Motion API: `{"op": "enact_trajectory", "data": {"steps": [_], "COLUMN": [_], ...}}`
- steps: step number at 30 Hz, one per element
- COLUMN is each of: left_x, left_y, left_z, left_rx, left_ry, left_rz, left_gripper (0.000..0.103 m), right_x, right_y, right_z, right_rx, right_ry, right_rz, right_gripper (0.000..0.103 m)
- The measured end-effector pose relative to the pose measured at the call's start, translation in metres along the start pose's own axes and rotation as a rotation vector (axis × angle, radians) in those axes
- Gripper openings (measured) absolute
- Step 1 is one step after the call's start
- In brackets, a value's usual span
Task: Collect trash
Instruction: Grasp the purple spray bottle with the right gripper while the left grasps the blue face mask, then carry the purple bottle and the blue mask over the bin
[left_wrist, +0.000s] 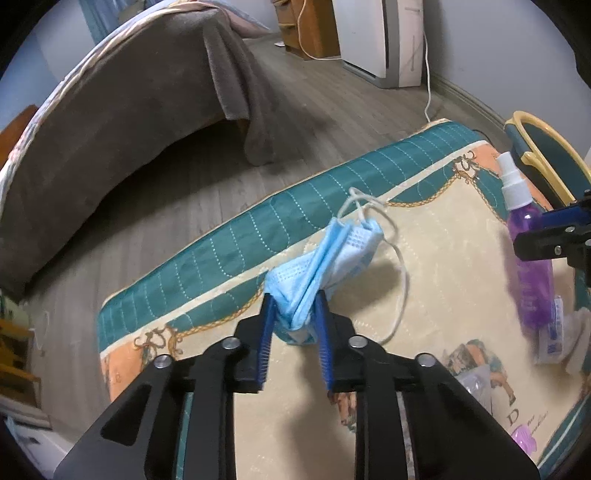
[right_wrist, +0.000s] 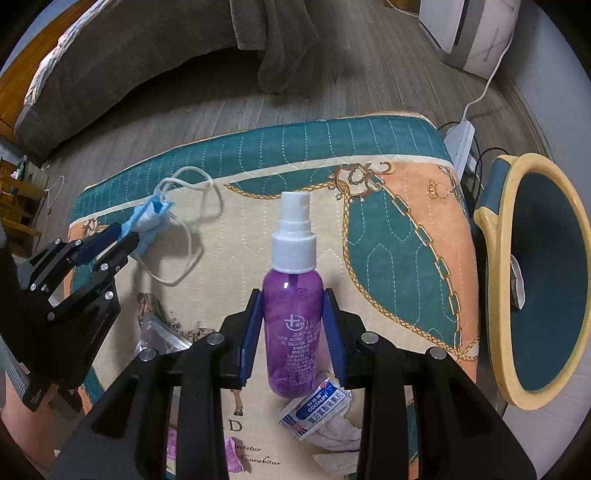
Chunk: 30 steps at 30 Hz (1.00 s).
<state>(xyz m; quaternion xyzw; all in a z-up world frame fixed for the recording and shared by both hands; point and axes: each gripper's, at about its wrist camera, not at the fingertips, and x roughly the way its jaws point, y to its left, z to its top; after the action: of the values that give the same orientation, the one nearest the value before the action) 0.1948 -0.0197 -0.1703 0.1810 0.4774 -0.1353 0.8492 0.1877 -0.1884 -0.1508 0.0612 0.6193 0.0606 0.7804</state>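
Observation:
My left gripper (left_wrist: 295, 299) is shut on a crumpled blue face mask (left_wrist: 325, 254), held above the patterned quilt (left_wrist: 424, 258); its white ear loops hang loose. The mask (right_wrist: 151, 218) and left gripper (right_wrist: 123, 236) also show in the right wrist view. My right gripper (right_wrist: 293, 299) has its blue pads on both sides of a purple spray bottle (right_wrist: 291, 314) with a white pump top, lying on the quilt (right_wrist: 369, 240). The bottle (left_wrist: 528, 258) and right gripper (left_wrist: 517, 240) appear at the right of the left wrist view.
A teal bin with a yellow rim (right_wrist: 535, 280) stands right of the quilt. A medicine sachet (right_wrist: 314, 406), crumpled tissue (right_wrist: 340, 432), a foil blister pack (right_wrist: 162, 336) and purple scraps (right_wrist: 232, 458) lie on the quilt. A bed with a grey blanket (left_wrist: 110, 129) and wood floor lie beyond.

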Motion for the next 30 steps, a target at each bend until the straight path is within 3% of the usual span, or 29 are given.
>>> {"op": "enact_trajectory", "data": {"steps": [9, 18, 30], "left_x": [-0.032, -0.079, -0.097], "left_y": [0.006, -0.020, -0.074], "left_z": [0.004, 0.022, 0.057], "left_rx": [-0.081, -0.091, -0.025], "left_ry": [-0.063, -0.154, -0.226], "left_rz": [-0.067, -0.105, -0.183], "left_gripper": [0.016, 0.016, 0.016], "right_x": [-0.026, -0.075, -0.116], "right_y": [-0.005, -0.024, -0.114], "right_z": [0.002, 0.005, -0.005], "right_rx": [0.007, 0.023, 0.153], "right_ry": [-0.052, -0.174, -0.280], "right_rz": [0.014, 0.003, -0.040], "right_gripper": [0.032, 0.032, 0.032]}}
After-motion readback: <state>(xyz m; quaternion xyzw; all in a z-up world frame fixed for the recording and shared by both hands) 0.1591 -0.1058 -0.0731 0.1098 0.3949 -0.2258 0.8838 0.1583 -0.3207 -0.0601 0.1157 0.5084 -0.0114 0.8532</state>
